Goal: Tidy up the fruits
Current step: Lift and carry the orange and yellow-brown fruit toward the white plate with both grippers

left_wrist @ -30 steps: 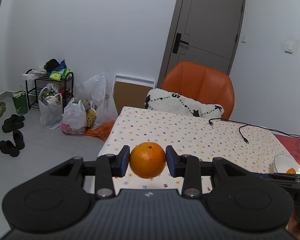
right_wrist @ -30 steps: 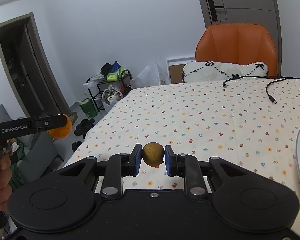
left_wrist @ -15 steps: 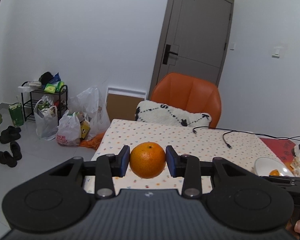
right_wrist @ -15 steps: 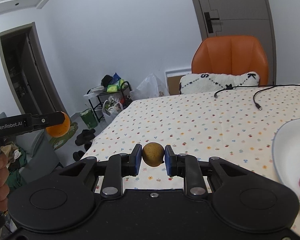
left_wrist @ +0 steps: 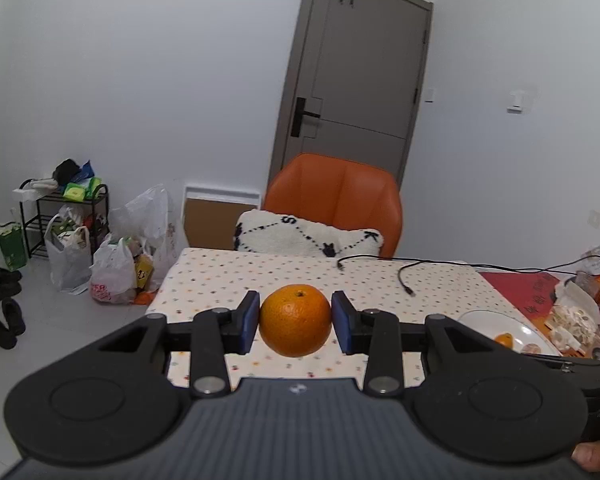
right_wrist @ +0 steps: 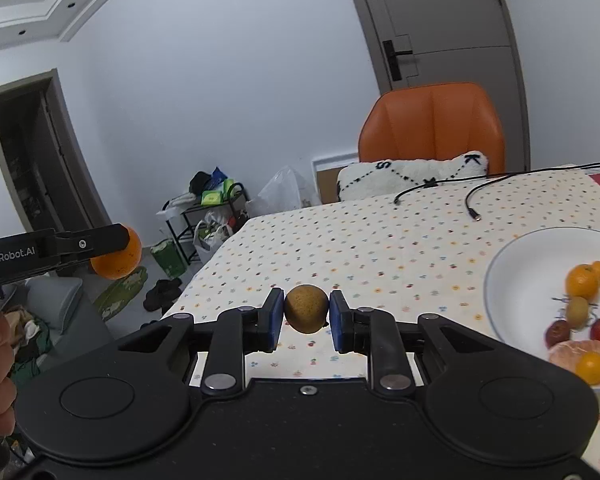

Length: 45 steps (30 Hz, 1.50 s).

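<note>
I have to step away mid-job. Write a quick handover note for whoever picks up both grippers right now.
Left gripper: shut on an orange, held in the air above the near table edge.
Right gripper: shut on a small brown fruit, also in the air.
White plate, on the table to the right, already holds several fruits and peeled pieces.
Done: both fruits picked up.
Left: probably set both on the plate, right one first since it is nearer.

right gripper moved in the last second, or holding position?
Yes. The right gripper, shut on the small brown-yellow round fruit, has swung right: the white plate, earlier only a sliver at the frame edge, now shows its fruit.
</note>
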{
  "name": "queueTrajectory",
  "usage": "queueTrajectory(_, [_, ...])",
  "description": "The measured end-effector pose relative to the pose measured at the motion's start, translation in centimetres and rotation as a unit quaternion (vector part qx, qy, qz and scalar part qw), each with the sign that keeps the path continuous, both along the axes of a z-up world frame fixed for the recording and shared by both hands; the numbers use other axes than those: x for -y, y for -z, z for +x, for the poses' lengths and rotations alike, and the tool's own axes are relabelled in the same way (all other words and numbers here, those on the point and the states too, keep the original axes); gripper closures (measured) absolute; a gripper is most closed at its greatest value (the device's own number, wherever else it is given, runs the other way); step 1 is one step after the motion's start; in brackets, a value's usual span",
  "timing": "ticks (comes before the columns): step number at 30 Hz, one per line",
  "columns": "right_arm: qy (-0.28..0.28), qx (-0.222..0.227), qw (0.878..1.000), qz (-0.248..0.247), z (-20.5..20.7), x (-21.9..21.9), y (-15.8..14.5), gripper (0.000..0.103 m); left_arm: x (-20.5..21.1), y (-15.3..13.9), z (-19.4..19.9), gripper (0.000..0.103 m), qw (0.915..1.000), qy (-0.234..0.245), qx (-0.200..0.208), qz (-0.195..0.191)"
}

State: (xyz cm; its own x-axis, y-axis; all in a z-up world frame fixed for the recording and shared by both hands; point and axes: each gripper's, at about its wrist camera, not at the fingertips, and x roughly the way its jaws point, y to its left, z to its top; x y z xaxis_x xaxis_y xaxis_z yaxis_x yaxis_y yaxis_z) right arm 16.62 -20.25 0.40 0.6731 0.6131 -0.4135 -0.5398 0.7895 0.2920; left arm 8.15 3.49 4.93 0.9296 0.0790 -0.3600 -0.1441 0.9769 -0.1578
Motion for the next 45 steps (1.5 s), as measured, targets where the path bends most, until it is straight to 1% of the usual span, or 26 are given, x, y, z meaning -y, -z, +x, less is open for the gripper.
queueTrajectory(10, [0.020,0.007,1.000,0.013,-1.2,3.1,-0.4,0.080,3.3,-0.6,-0.3,0.066,0.9997,0.020,0.004,0.011])
queueTrajectory(21, [0.051,0.011,0.998,0.031,-2.1,6.9,-0.7,0.080,7.1,-1.2,-0.2,0.066,0.9982,0.054,0.006,0.027])
queueTrajectory(27, [0.068,0.009,0.997,0.035,-2.3,8.9,-0.4,0.080,9.3,-0.9,0.3,0.066,0.9967,0.074,0.001,0.034])
queueTrajectory(34, [0.091,0.001,0.995,0.034,-1.7,11.2,0.4,0.080,11.4,0.0,1.7,0.066,0.9949,0.094,-0.011,0.034])
queueTrajectory(45, [0.134,-0.011,0.990,0.034,-0.7,15.5,1.5,0.080,15.8,1.6,5.0,0.066,0.9902,0.133,-0.031,0.032])
